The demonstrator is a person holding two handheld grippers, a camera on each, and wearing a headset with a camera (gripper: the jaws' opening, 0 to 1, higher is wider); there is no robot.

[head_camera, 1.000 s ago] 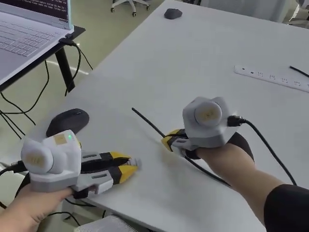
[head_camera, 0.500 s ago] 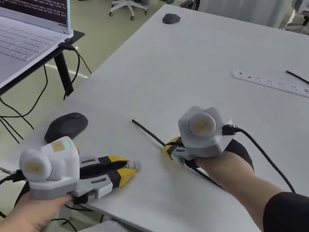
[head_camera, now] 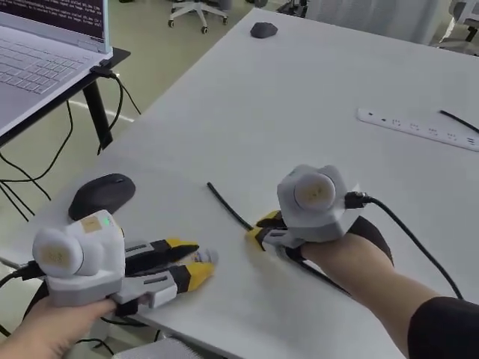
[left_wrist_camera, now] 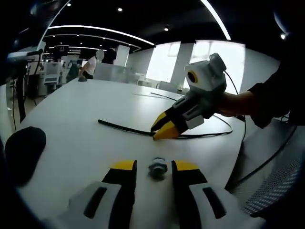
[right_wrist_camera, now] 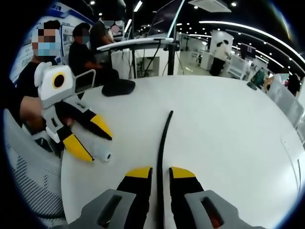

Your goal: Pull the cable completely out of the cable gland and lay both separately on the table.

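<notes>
The small grey cable gland (head_camera: pixel 207 258) lies on the white table (head_camera: pixel 299 97), apart from the cable. My left gripper (head_camera: pixel 191 259) is open, its yellow jaws on either side of the gland (left_wrist_camera: pixel 157 169) with a gap each side. The thin black cable (head_camera: pixel 228 203) lies flat on the table, its free end pointing away from me. My right gripper (head_camera: pixel 258 228) sits low over the cable (right_wrist_camera: pixel 164 138), which runs between its narrowly open jaws; the right gripper (right_wrist_camera: pixel 161 172) leaves a gap on both sides. The gland (right_wrist_camera: pixel 104 155) rests just off the left gripper (right_wrist_camera: pixel 97 147).
A black mouse (head_camera: pixel 102 194) sits near the table's left edge, beside my left hand. A white power strip (head_camera: pixel 415 127) lies at the far right and a second mouse (head_camera: pixel 262 30) at the far end. A laptop (head_camera: pixel 45 52) stands on a side stand to the left.
The left gripper's jaws have parted and let go of the gland, which now rests on the table. The right gripper has slid slightly toward me along the cable.
</notes>
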